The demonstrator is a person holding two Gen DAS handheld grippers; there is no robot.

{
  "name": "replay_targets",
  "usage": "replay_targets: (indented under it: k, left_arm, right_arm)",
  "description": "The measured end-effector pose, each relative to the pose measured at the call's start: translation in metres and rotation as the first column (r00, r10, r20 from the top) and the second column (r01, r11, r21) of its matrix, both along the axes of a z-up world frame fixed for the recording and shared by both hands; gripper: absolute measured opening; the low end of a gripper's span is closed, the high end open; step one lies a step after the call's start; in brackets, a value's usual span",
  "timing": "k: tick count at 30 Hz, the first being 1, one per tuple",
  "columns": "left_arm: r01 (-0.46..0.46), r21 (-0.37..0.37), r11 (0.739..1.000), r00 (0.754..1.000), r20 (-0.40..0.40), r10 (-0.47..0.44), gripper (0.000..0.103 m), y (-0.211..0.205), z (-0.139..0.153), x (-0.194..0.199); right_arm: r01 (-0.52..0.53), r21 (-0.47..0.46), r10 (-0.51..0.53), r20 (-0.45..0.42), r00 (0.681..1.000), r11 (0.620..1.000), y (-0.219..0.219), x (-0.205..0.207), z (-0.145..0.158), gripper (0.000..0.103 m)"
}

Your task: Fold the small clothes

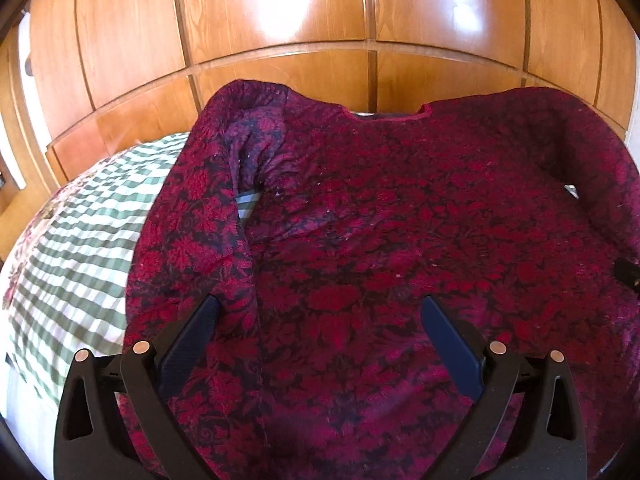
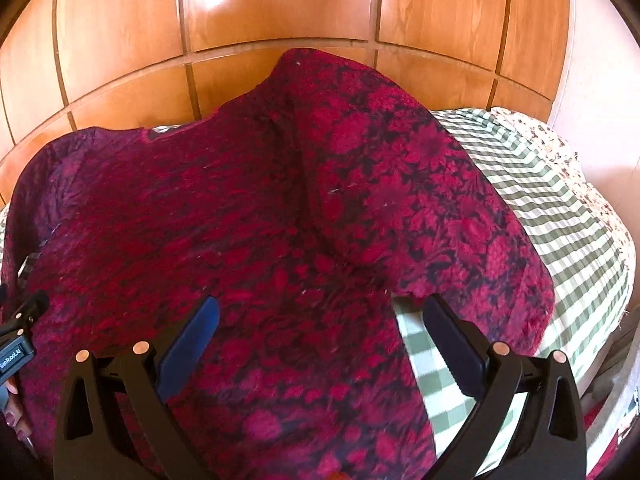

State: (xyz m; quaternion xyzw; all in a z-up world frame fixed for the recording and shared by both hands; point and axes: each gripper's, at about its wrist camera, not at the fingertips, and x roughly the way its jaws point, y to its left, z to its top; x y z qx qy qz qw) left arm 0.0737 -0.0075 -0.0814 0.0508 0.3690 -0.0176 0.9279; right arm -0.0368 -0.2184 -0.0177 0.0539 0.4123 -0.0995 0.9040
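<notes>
We had both claws wide over the sweater (image 1: 380, 240).
Left gripper (image 1: 318, 312) and right gripper (image 2: 318, 312) held nothing; sweater lay flat on checked bedspread (image 1: 80, 240), wooden wardrobe (image 1: 280, 20) behind.

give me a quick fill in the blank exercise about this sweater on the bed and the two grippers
The sweater is dark red with a ____ pattern.
It lies on a green-and-white ____ bedspread.
Both the left gripper and the right gripper have their jaws ____.
Behind the bed stand glossy ____ panels.

Missing words: floral; checked; open; wooden
</notes>
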Motion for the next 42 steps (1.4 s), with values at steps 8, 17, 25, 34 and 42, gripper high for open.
replay_targets:
  k: [8,17,25,34,42]
  left_arm:
    - [-0.007,0.032,0.999,1.000,0.016,0.007,0.100,-0.001,-0.012,0.000]
    - [-0.013,0.040,0.999,0.999,0.053,0.011,0.100,-0.003,-0.016,-0.007]
    - [-0.009,0.036,0.999,0.998,0.069,0.007,0.100,-0.002,-0.018,-0.008]
    - [-0.008,0.037,0.999,0.997,0.073,0.006,0.100,-0.003,-0.019,-0.009]
    - [-0.001,-0.004,1.000,0.999,0.033,0.001,0.100,0.012,-0.009,-0.003]
  right_arm:
    - [0.148,-0.005,-0.148,-0.021,0.989,0.989,-0.068,0.037,-0.008,0.101]
    - [0.341,-0.031,-0.342,-0.029,0.939,0.939,-0.154,0.085,-0.015,0.101]
    - [0.540,0.005,-0.535,-0.131,0.835,0.841,-0.209,0.086,-0.028,0.101]
    - [0.169,0.015,-0.169,0.054,0.984,0.986,-0.072,0.080,0.011,0.101]
    - [0.016,-0.125,-0.027,-0.085,0.996,0.992,-0.001,0.100,-0.030,0.101]
